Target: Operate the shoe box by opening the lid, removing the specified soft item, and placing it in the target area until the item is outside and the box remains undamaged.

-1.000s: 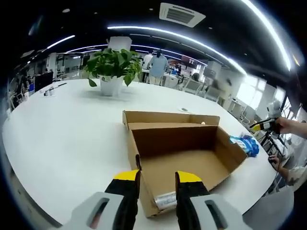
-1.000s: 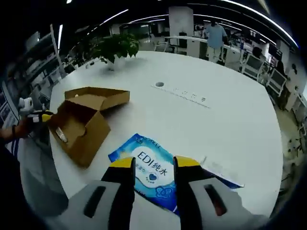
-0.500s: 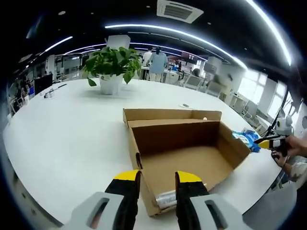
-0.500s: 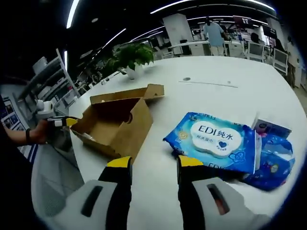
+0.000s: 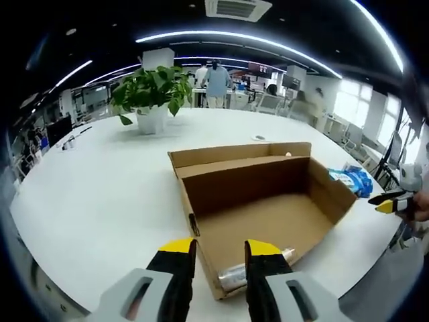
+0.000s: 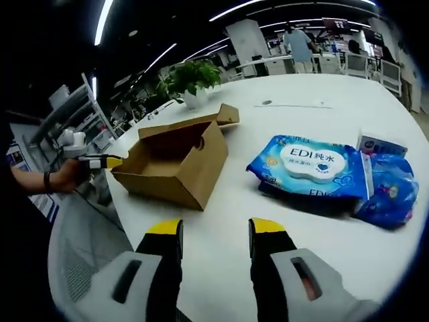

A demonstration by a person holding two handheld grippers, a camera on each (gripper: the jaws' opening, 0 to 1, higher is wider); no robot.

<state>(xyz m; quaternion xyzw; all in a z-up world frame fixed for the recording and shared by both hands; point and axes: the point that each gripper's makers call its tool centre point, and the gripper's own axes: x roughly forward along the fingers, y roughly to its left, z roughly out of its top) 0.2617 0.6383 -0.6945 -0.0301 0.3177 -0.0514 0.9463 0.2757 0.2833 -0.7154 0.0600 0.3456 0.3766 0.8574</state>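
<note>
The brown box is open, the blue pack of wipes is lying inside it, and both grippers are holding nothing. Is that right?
Not quite. The blue pack of wipes lies on the white table beside the box, not inside it, as the right gripper view shows. The box is open, and the left gripper and right gripper hold nothing.

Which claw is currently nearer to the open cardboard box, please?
Left. The left claw sits at the cardboard box's near edge; the right claw hangs back over the table, apart from it.

Probably an open-plan office, white meeting table (image 5: 87, 201), ceiling strip lights (image 5: 234, 37), distant desks (image 5: 268, 104), potted plant (image 5: 151, 94)
</note>
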